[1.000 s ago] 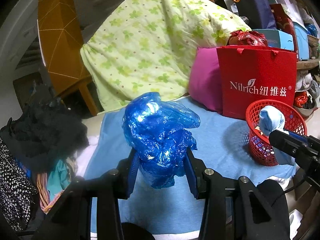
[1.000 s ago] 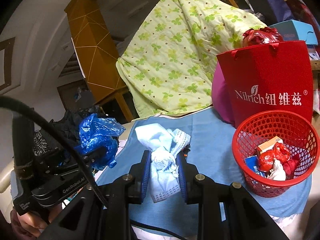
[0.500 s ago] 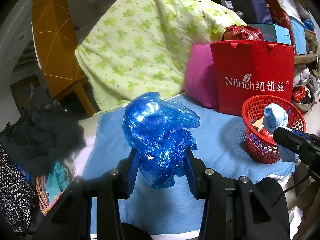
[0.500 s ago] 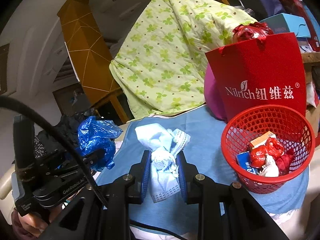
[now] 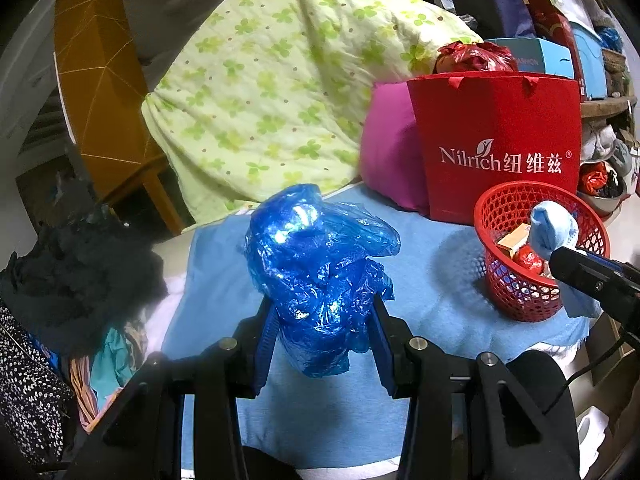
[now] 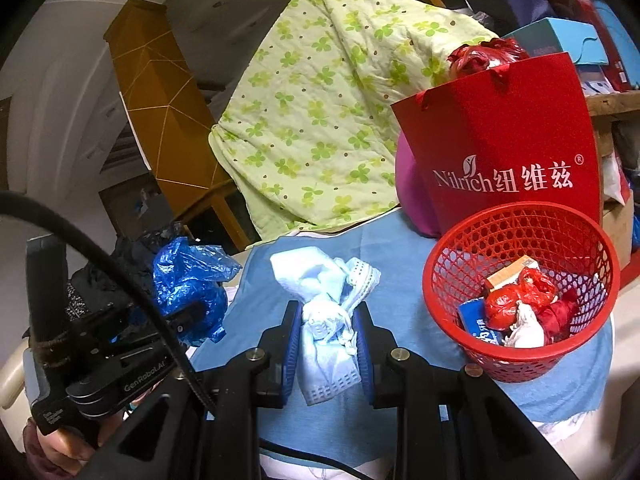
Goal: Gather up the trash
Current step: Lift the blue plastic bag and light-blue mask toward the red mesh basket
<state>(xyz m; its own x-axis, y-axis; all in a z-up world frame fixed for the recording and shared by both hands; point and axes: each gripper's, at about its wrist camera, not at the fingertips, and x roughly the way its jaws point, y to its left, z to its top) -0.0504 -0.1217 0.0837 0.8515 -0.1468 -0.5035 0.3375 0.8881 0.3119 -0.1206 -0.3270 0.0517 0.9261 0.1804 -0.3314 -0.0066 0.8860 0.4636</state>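
- In my left gripper [image 5: 322,336] I have a crumpled blue plastic bag [image 5: 320,272], pinched between both jaws and held up off the blue cloth [image 5: 420,264].
- My right gripper [image 6: 327,342] is clamped on a wad of pale blue face masks [image 6: 326,312], also lifted clear of the cloth.
- The red mesh basket [image 6: 516,364] stands on the cloth to my right, near the masks; inside I see a small box, red wrappers and a white scrap.
- Behind the basket stands a red paper bag [image 6: 504,136], with a pink cushion [image 5: 388,152] beside it.
- A green flowered quilt [image 5: 276,92] slopes up behind the cloth.
- Dark clothes [image 5: 76,276] are piled at my left.
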